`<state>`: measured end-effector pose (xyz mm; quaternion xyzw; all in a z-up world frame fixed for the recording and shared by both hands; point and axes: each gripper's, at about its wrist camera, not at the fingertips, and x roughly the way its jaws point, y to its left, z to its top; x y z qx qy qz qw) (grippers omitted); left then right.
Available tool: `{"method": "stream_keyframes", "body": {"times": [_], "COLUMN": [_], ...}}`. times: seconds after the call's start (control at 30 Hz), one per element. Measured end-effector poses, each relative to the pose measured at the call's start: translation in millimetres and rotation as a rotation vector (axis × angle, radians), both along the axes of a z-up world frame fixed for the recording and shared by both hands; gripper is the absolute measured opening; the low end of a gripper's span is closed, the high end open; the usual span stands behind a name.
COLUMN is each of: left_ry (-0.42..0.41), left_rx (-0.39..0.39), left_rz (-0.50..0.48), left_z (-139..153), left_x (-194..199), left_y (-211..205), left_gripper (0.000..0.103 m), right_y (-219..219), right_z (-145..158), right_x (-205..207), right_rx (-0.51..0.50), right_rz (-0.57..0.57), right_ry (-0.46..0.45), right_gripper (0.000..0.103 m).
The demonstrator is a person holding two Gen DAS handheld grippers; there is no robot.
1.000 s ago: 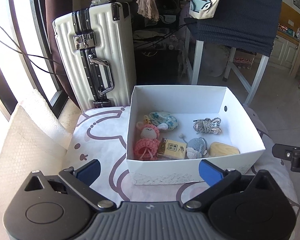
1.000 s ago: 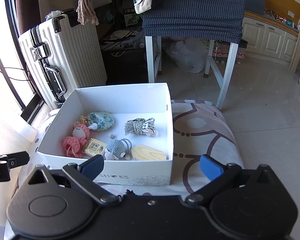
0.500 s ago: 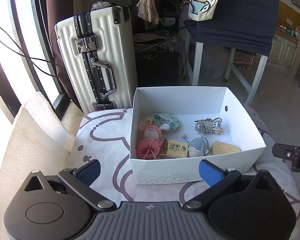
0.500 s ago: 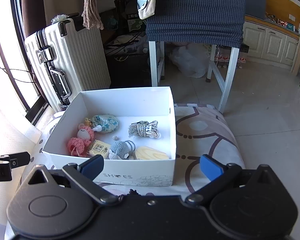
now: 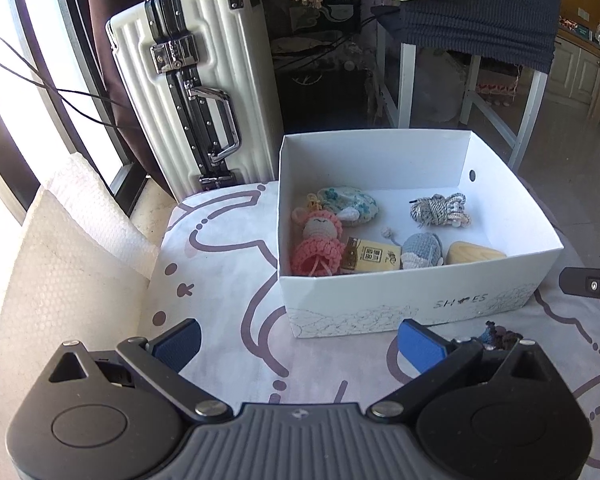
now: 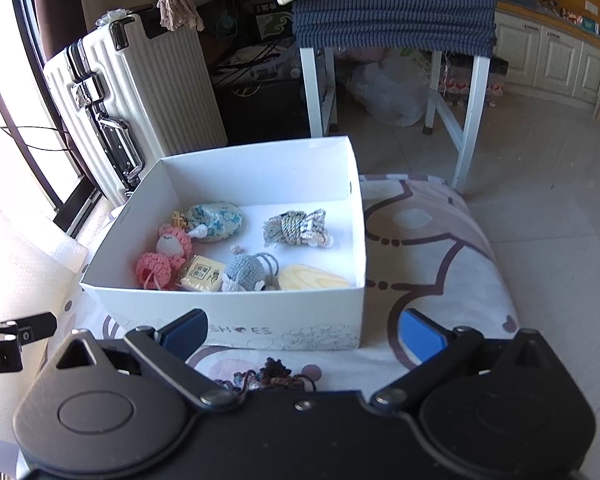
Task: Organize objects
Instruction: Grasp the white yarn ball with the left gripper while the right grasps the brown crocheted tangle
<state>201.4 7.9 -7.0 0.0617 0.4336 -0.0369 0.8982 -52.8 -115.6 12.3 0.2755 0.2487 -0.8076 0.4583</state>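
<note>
- The white shoe box (image 6: pixel 236 312) sits on the patterned cushion (image 5: pixel 220 280), already holding six small trinkets.
- Both claws gape wide and empty: left gripper (image 5: pixel 298 340), right gripper (image 6: pixel 304 330).
- A dark knitted item (image 6: pixel 278 374) lies outside the box, just under the right gripper, likely nearer to it.

A soft white cover (image 5: pixel 228 272) with brown curvy lines and dots, spread over a padded top. On it, a white box (image 5: pixel 412 300) marked "SHOES" on the front wall, open at the top, sitting toward the far side. Just in front of the box, near its front wall, a small dark woolly thing (image 6: pixel 276 374) lying on the cover, also seen at the right in the left view (image 5: pixel 500 334). At the left edge, white bubbly wrap (image 5: pixel 60 264) touching the cover.
</note>
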Motion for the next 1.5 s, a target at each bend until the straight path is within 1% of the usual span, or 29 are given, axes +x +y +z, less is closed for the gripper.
{"method": "stream_keyframes", "body": {"times": [0.23,0.43,0.57,0.67,0.77,0.9,1.03,1.07,1.1,1.13,1.17,1.23,1.3,1.37,1.5], "left_ry": [0.080,0.152,0.176,0.210,0.245,0.292,0.332,0.340,0.348,0.357,0.366,0.378,0.388,0.395,0.405], "left_rx": [0.009,-0.006,0.020,0.021,0.034,0.040,0.051,0.057,0.061,0.066,0.071,0.084,0.096,0.104,0.111], "left_rz": [0.004,-0.007,-0.057,-0.104,-0.149,-0.208,-0.268,-0.284,-0.301,-0.318,-0.336,-0.372,-0.388,-0.396,-0.400], "left_z": [-27.5,-48.5,-58.6,-66.5,-74.7,-85.4,-95.0,-97.1,-99.2,-101.8,-104.3,-109.6,-114.4,-117.9,-125.2], "left_x": [-0.4,-2.0,-8.2,-13.3,-18.1,-25.3,-31.4,-32.8,-34.1,-36.0,-37.9,-41.4,-42.7,-42.5,-41.1], "left_y": [10.9,20.4,22.5,25.2,27.5,29.2,27.4,26.2,25.1,23.7,22.4,20.6,19.9,19.4,19.3], "left_gripper": [0.103,0.103,0.103,0.103,0.103,0.103,0.101,0.100,0.098,0.096,0.095,0.090,0.088,0.085,0.082], "right_y": [-4.2,-11.3,-16.9,-20.6,-25.1,-30.2,-36.9,-38.2,-39.4,-40.9,-42.0,-43.1,-44.5,-46.8,-53.2], "right_z": [-24.7,-47.8,-59.8,-66.3,-73.4,-82.3,-89.2,-90.8,-92.7,-95.0,-97.9,-103.9,-109.8,-114.7,-121.8], "right_x": [-11.7,-14.5,-15.6,-17.6,-20.0,-23.9,-25.4,-26.6,-27.8,-29.1,-30.8,-33.5,-35.3,-35.8,-35.9], "right_rx": [0.064,0.134,0.171,0.179,0.188,0.183,0.188,0.185,0.181,0.175,0.170,0.155,0.147,0.148,0.157], "right_rz": [-0.012,-0.006,-0.001,-0.014,-0.049,-0.119,-0.173,-0.188,-0.206,-0.223,-0.239,-0.274,-0.310,-0.337,-0.367], "right_ry": [-0.060,-0.070,-0.091,-0.123,-0.159,-0.236,-0.288,-0.311,-0.335,-0.364,-0.398,-0.462,-0.510,-0.524,-0.504], "right_gripper": [0.103,0.103,0.103,0.103,0.103,0.103,0.103,0.101,0.096,0.093,0.090,0.089,0.082,0.081,0.081]}}
